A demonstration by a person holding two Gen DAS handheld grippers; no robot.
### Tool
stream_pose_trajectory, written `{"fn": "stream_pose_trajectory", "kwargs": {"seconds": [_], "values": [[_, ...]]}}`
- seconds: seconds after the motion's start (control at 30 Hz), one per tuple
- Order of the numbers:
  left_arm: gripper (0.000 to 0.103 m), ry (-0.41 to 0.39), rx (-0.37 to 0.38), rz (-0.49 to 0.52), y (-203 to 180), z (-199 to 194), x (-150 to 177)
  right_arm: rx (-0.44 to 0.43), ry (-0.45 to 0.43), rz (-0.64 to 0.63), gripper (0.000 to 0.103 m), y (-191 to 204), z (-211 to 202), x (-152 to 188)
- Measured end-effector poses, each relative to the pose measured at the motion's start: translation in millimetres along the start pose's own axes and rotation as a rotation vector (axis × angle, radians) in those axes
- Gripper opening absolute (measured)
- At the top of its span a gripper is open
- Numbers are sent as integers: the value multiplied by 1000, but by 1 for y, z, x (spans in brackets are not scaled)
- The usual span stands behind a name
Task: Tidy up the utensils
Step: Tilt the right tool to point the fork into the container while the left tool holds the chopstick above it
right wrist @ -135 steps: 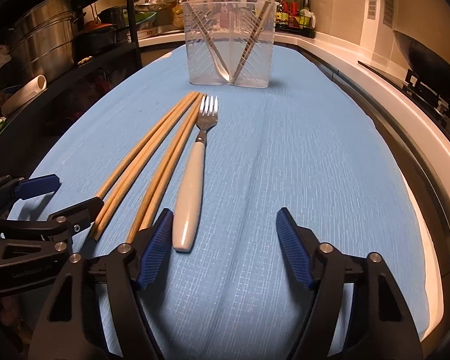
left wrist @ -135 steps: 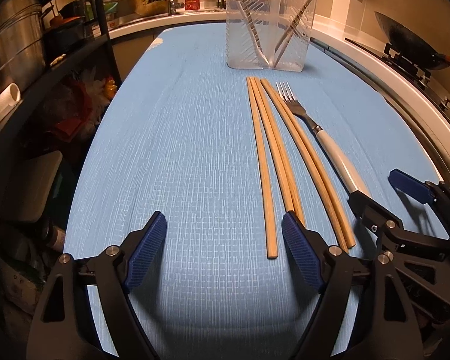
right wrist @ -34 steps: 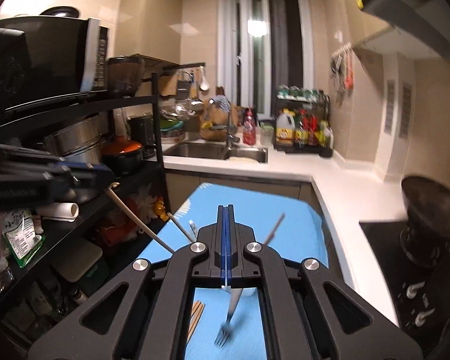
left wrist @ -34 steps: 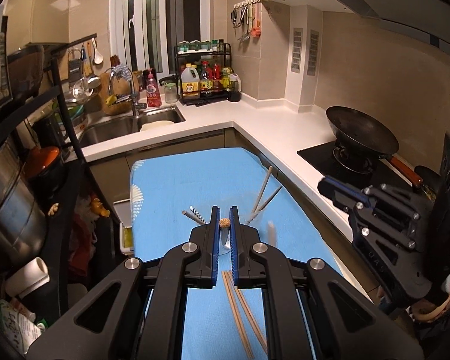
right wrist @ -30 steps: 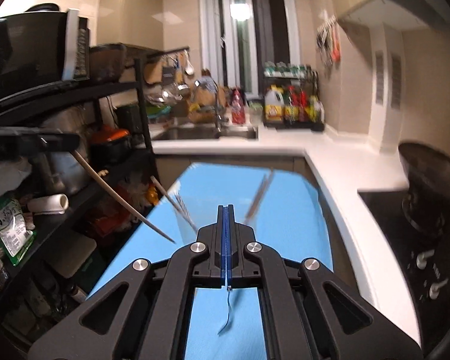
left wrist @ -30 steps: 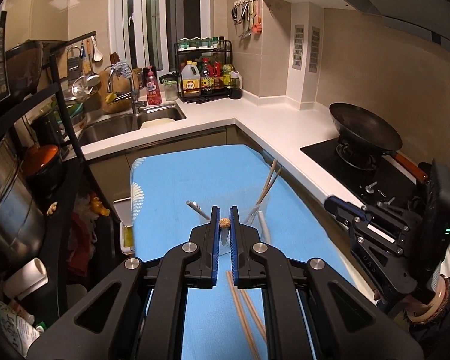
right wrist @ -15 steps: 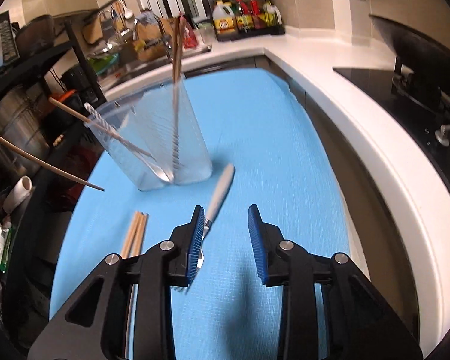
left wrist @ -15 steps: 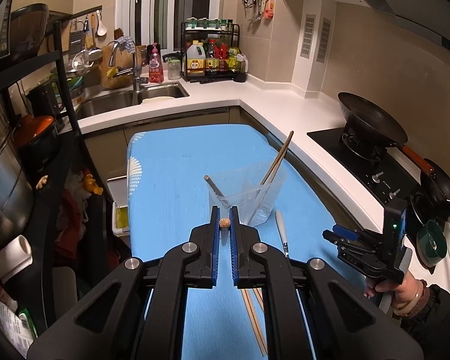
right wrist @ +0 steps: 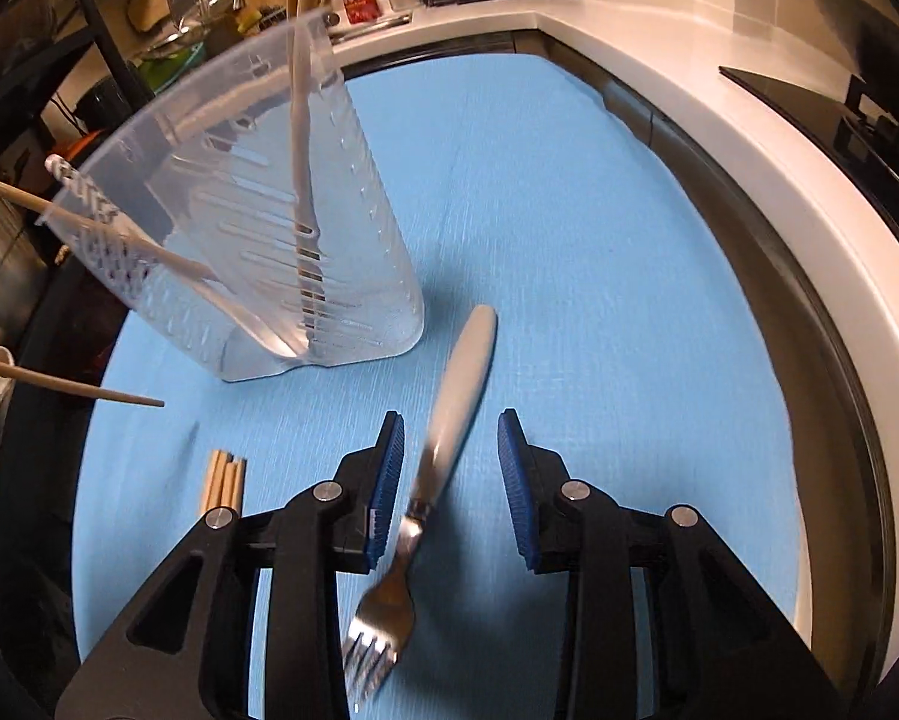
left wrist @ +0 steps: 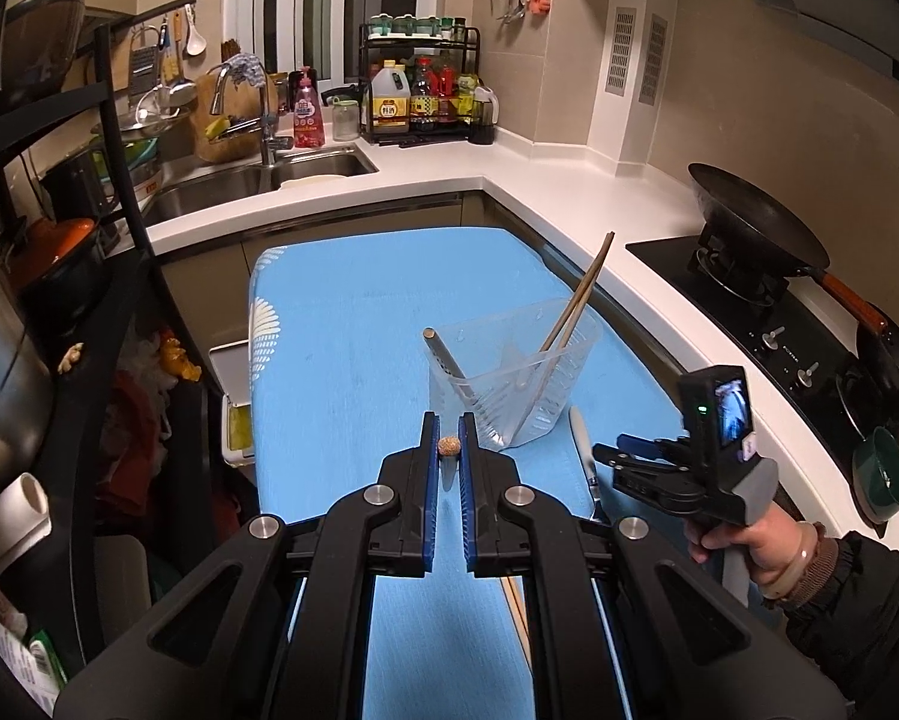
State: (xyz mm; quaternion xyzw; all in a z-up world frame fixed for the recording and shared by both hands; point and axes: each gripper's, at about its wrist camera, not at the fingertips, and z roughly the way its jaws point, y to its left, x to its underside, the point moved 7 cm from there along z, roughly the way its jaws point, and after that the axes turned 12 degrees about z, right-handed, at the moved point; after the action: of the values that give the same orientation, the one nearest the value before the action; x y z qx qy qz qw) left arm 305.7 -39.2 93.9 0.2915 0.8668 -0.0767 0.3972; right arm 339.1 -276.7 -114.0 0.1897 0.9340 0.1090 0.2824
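Chopsticks [left wrist: 575,300] already stand in the clear holder [right wrist: 257,192]; left tongs [left wrist: 448,444] clamp another chopstick while right tongs [right wrist: 449,468], parted, straddle the fork [right wrist: 443,438] on the tabletop [right wrist: 569,240].

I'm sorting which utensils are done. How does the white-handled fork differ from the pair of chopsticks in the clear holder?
The fork lies flat on the blue mat, outside the clear holder; the chopsticks lean upright inside it. The fork has a white handle and metal tines; the chopsticks are plain wood. The fork sits between the right gripper's open pads, untouched; no gripper is near the chopsticks. Both are long, slim utensils.
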Motion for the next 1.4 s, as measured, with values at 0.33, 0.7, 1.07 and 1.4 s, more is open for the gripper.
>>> {"fn": "stream_pose_trajectory", "kwargs": {"seconds": [0.33, 0.7, 1.07, 1.4], "values": [[6, 15, 13, -17, 8, 15, 4, 119, -17, -48, 34, 11, 36, -13], [6, 23, 16, -23, 11, 18, 7, -12, -92, 6, 17, 7, 13, -7], [6, -14, 24, -5, -4, -4, 1, -191, -193, 29, 17, 8, -80, 10], [6, -33, 12, 34, -30, -31, 2, -305, -295, -50, 17, 14, -148, 45]]}}
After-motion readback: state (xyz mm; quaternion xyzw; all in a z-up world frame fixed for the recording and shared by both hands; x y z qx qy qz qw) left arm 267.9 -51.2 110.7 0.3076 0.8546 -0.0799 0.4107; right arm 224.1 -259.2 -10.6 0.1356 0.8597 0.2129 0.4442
